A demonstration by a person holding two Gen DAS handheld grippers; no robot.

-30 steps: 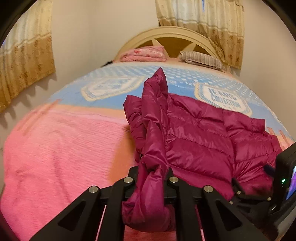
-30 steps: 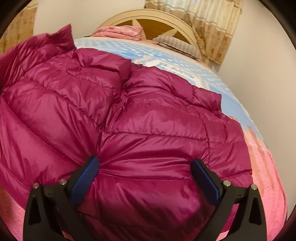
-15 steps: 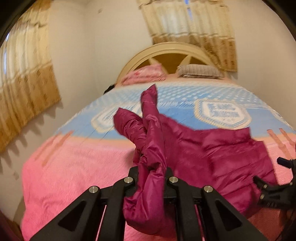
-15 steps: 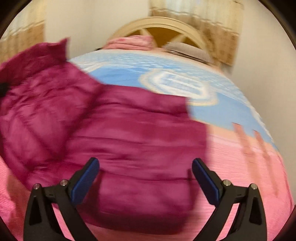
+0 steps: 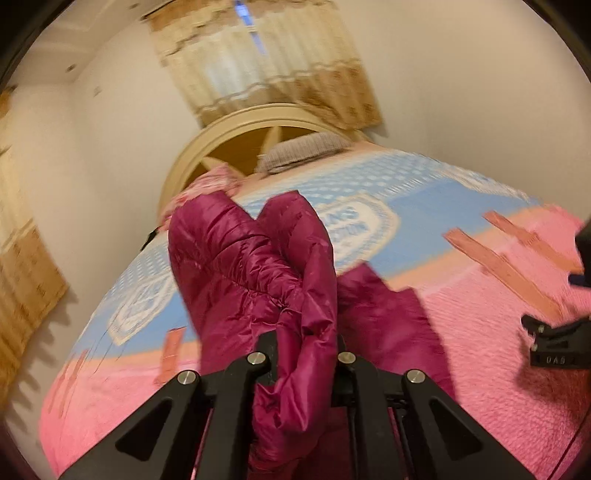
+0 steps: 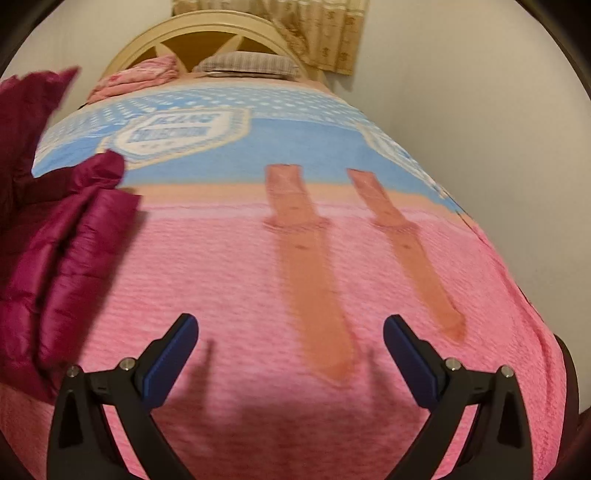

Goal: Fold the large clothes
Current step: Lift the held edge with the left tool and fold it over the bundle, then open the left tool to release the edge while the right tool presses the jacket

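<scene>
The magenta puffer jacket is lifted above the bed. A thick fold of it is pinched between the fingers of the left gripper, which are pressed together on the cloth. The fabric rises in two rounded lobes in front of this camera, and one loose end hangs down behind the fingers. In the right wrist view the jacket is bunched at the left edge of the bed, partly resting on the pink blanket. The right gripper is spread wide, with only bare blanket seen between its blue pads. Two pillows lie against the headboard at the far edge.
</scene>
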